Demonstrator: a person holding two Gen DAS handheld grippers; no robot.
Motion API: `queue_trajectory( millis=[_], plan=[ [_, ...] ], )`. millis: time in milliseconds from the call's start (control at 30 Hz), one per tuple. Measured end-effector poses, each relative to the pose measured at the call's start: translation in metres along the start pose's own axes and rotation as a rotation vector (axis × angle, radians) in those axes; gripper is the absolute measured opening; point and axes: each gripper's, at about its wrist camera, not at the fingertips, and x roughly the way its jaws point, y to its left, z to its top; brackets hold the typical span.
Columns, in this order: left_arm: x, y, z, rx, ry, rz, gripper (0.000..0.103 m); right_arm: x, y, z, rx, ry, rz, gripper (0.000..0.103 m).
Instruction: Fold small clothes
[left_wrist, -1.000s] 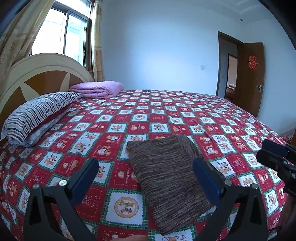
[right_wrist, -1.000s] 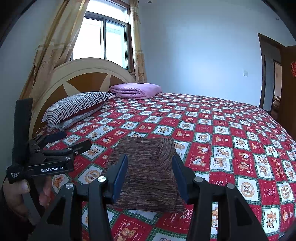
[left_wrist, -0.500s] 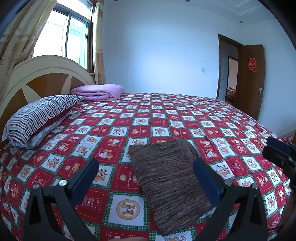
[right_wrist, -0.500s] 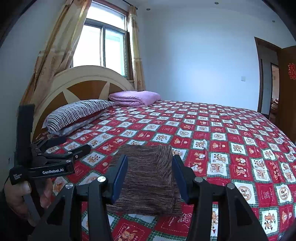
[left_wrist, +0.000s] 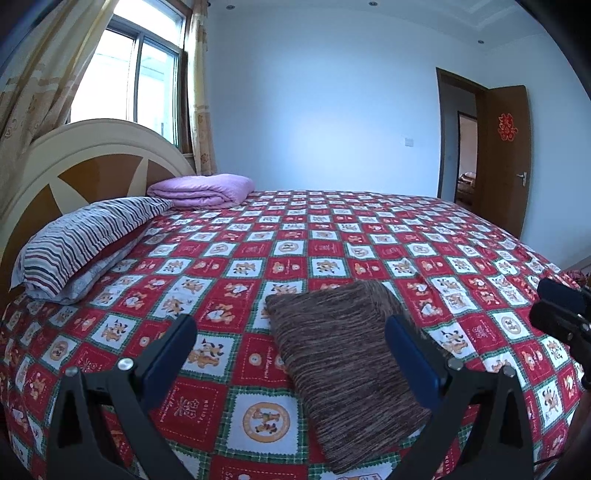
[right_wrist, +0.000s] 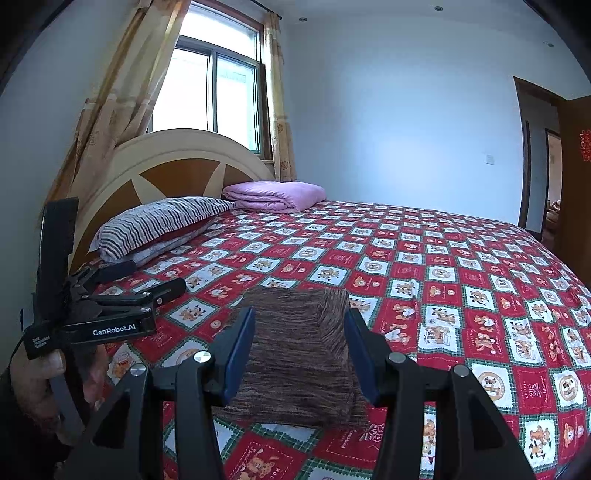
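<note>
Folded garment (left_wrist: 343, 354) coarse knit cloth (matt); headboard (left_wrist: 92, 166) glossy wood.

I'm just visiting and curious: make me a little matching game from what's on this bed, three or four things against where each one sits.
Things:
1. brown folded cloth
2. striped pillow
3. pink folded blanket
4. wooden door

Places:
a. far corner of the bed, by the curtain
b. open, in the right-hand wall
c. near edge of the bed, in front of both claws
d. against the headboard

Pairs: 1-c, 2-d, 3-a, 4-b
</note>
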Motion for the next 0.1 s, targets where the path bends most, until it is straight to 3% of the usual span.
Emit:
queue_trajectory(
  millis=[100],
  plan=[
    [-0.0002,-0.0026,0.0004,0.014,0.002,-0.019,0.103,0.0011,0.0014,-0.0014,-0.009,0.01,0.0,0.052]
  ],
)
